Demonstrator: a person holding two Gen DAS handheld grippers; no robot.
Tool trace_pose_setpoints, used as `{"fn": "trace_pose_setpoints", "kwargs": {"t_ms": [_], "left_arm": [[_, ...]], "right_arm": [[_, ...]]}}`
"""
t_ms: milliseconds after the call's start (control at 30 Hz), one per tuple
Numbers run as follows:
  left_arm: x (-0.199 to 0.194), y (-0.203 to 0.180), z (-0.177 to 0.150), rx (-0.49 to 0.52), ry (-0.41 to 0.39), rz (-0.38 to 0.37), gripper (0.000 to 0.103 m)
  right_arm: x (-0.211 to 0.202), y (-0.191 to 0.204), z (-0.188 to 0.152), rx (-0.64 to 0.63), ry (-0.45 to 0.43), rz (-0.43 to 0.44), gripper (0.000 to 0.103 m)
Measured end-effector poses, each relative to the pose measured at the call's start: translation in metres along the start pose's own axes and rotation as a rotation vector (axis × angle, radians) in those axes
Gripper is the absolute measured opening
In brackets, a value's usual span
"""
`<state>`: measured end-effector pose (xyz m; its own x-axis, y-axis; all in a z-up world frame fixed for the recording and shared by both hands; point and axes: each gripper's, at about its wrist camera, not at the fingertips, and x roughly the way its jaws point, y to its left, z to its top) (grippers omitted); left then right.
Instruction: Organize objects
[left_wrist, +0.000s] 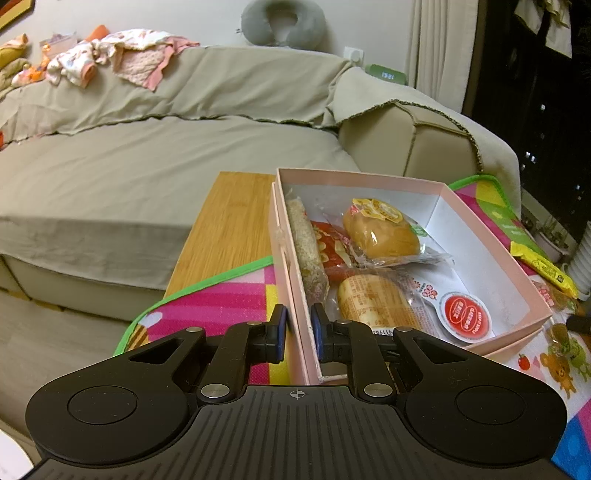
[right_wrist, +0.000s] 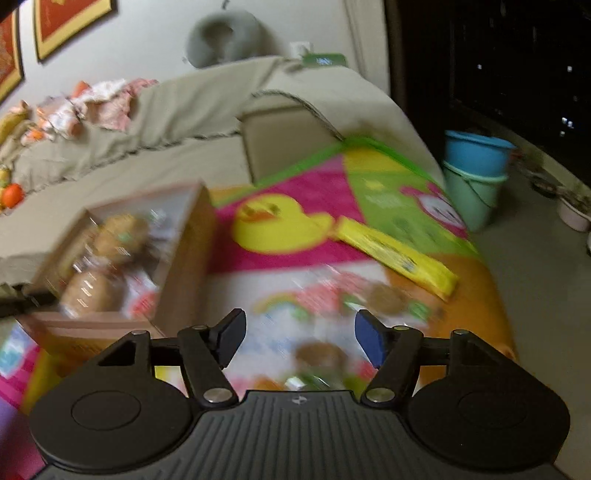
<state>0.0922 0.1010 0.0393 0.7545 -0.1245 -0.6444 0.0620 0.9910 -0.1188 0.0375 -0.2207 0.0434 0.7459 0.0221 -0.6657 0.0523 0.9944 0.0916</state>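
**Inspector:** Progress?

**Assistant:** Part done, I judge. Pink box (left_wrist: 369, 192), frame centre, holds several wrapped snacks (left_wrist: 380, 232). Left gripper (left_wrist: 298, 328) is clenched on its near wall. Yellow packet (right_wrist: 397, 254) lies outside on the play mat (right_wrist: 306, 177), right of centre.

**Inspector:** Right gripper (right_wrist: 300, 341)?

**Assistant:** Spread, empty. Lower mat items are too blurred to identify.

The green clock (left_wrist: 386, 75), far beyond the jaws, shows digits too small to read — the snack wrappers' print is too blurry too.
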Motion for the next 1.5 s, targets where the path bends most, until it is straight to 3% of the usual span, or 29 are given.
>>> {"fn": "trace_pose_setpoints", "kwargs": {"t_ms": [167,333,533,733,767,833,933,1033,1500], "left_arm": [[0.000,0.000,0.000,0.000,0.000,0.000,0.017],[0.000,0.000,0.000,0.001,0.001,0.001,0.017],[-0.001,0.000,0.000,0.000,0.000,0.001,0.017],[-0.001,0.000,0.000,0.000,0.000,0.001,0.017],[-0.001,0.000,0.000,0.000,0.000,0.000,0.017],[-0.001,-0.001,0.000,0.000,0.000,0.000,0.017],[-0.001,0.000,0.000,0.001,0.000,-0.001,0.017],[-0.001,0.000,0.000,-0.003,-0.003,-0.004,0.017],[-0.001,0.001,-0.001,-0.001,-0.004,-0.007,0.017]], "right_arm": [[0.007,-0.015,-0.017,-0.035,0.015,-0.077,0.070],[0.019,-0.027,-0.010,-0.030,-0.001,-0.087,0.073],[0.047,-0.050,0.033,-0.010,-0.043,-0.120,0.080],[0.106,-0.078,0.068,0.044,0.048,-0.123,0.085],[0.113,-0.080,0.068,0.040,0.063,-0.115,0.083],[0.116,-0.080,0.067,0.046,0.069,-0.081,0.059],[0.104,-0.071,0.059,0.025,0.078,-0.039,0.034],[0.086,-0.066,0.045,0.008,0.091,-0.002,0.026],[-0.020,-0.021,-0.048,-0.041,0.127,0.097,0.026]]}}
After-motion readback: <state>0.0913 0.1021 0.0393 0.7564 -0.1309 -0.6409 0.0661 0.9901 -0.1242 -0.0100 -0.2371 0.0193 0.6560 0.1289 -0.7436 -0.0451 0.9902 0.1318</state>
